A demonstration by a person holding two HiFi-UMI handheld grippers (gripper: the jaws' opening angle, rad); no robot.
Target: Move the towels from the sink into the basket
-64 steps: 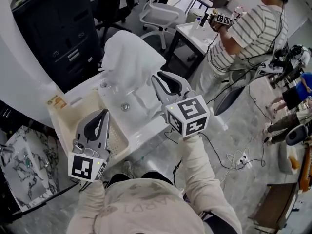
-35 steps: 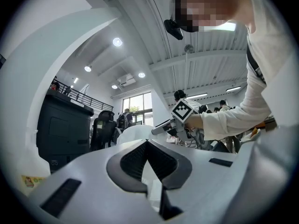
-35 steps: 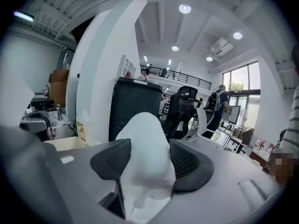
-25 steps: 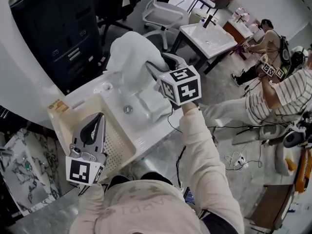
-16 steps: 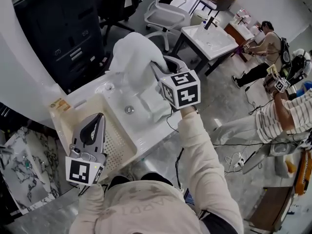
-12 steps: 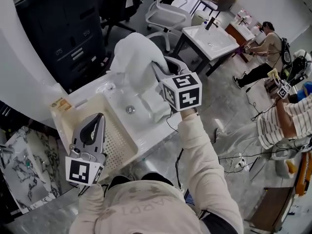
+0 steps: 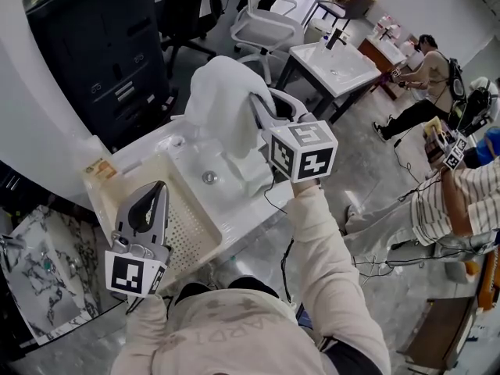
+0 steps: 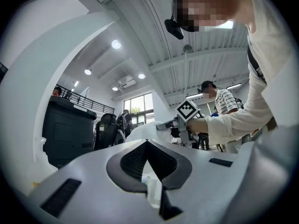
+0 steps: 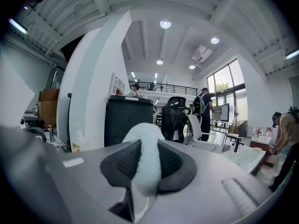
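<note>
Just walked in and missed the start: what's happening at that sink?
A person works with a handheld gripper in each hand. The right gripper has just been closing its jaws on a white towel, which is now pinched between them and held up above the sink. The left gripper hangs shut and empty over the cream basket beside the sink. The towel is not in the basket yet.
</note>
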